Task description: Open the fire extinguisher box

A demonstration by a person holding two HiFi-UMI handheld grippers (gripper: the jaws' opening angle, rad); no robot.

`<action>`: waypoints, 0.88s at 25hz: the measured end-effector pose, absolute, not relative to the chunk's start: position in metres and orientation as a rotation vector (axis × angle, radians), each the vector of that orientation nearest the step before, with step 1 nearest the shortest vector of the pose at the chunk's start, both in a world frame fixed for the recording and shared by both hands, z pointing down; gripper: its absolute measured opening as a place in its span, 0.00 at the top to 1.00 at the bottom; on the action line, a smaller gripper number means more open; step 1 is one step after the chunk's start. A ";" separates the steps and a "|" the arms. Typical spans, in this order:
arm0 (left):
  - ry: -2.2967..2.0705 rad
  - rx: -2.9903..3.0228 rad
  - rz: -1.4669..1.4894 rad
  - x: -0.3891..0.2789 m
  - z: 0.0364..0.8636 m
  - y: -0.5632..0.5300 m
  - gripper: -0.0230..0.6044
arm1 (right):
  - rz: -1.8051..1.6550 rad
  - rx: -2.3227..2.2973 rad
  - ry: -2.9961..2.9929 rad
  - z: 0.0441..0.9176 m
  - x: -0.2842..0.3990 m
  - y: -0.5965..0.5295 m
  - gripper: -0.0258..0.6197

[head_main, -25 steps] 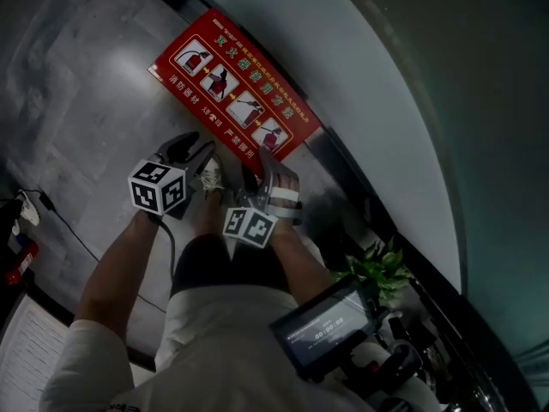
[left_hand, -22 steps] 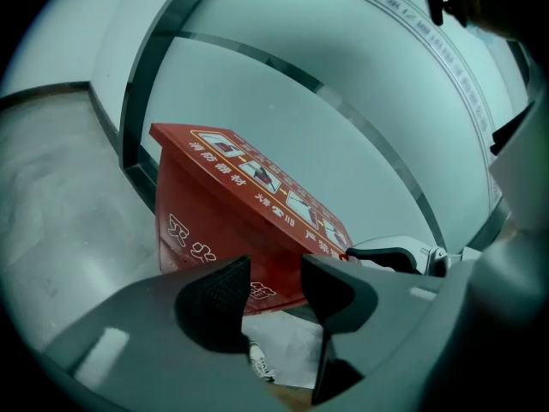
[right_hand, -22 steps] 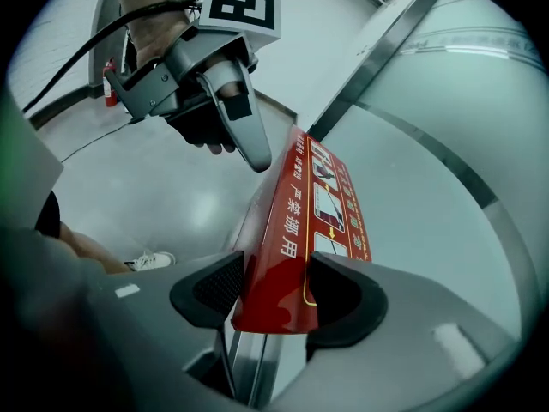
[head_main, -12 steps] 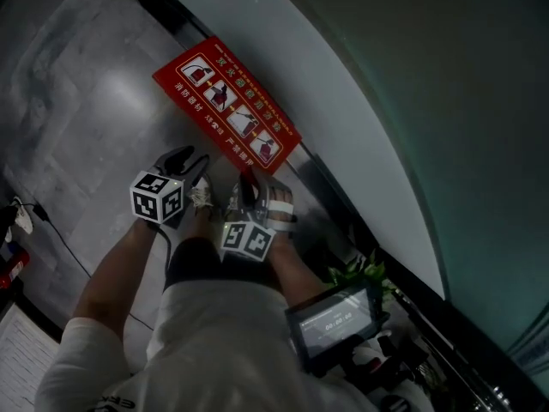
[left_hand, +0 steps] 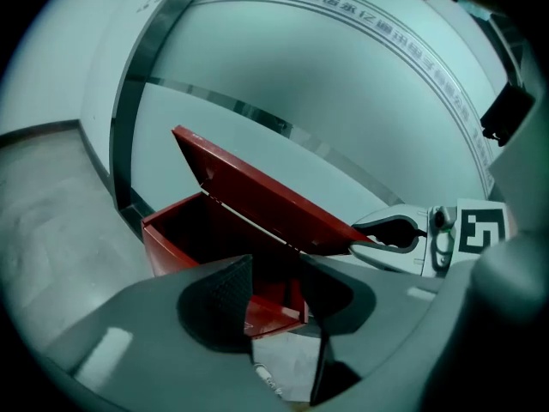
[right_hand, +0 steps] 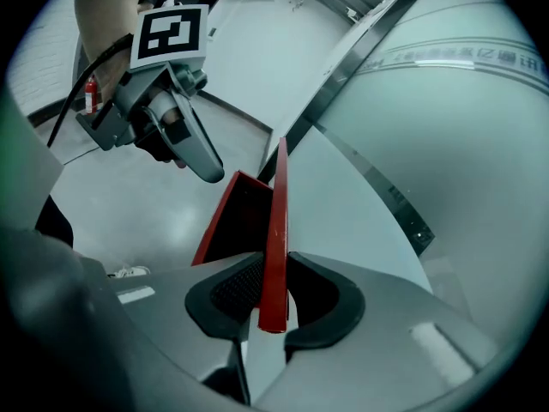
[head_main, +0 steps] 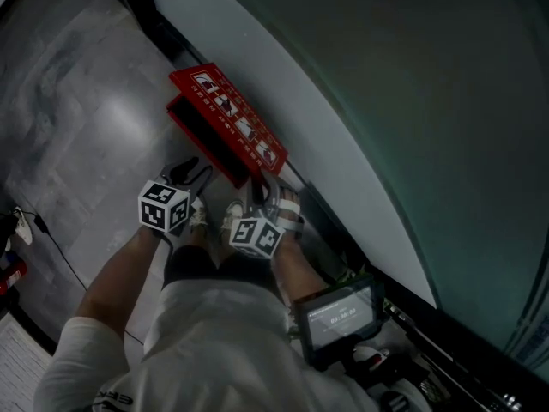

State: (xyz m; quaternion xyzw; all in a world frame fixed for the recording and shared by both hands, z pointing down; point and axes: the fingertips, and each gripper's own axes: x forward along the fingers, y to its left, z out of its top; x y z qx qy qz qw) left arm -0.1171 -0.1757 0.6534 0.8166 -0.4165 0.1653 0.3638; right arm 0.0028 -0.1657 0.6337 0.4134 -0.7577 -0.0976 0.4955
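The red fire extinguisher box (head_main: 202, 136) is sitting on the floor (head_main: 77, 127) against the curved wall (head_main: 257, 50), lid (head_main: 236, 114) raised. The right tongs (right_hand: 273, 294) (jaws just closing in) are clamping the lid's edge; the left tongs (left_hand: 283, 290), just narrowing slightly, are hanging apart, empty.

We cannot see into the fire extinguisher box (head_main: 199, 142): in the head view its inside is only a dark hollow under the raised lid (head_main: 230, 114), whose white print is too small and slanted to read. In the left gripper view the left gripper (left_hand: 279, 303) covers the box's near lower part. In the right gripper view the lid (right_hand: 276, 230) shows edge-on, its face unseen. Left of the box, a small red thing (head_main: 7, 275) is cut off by the head view's edge. Nearer us than the box, the figures on the screen (head_main: 341, 314) are too small to read.
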 end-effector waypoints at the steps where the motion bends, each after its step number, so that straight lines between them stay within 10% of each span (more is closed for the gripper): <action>1: -1.084 2.109 0.429 -0.120 0.649 -0.174 0.70 | -0.244 1.013 -1.834 0.631 0.004 -0.167 0.80; 22: -1.270 2.172 0.483 -0.123 0.596 -0.189 0.86 | -0.202 1.157 -1.768 0.602 0.083 -0.258 0.80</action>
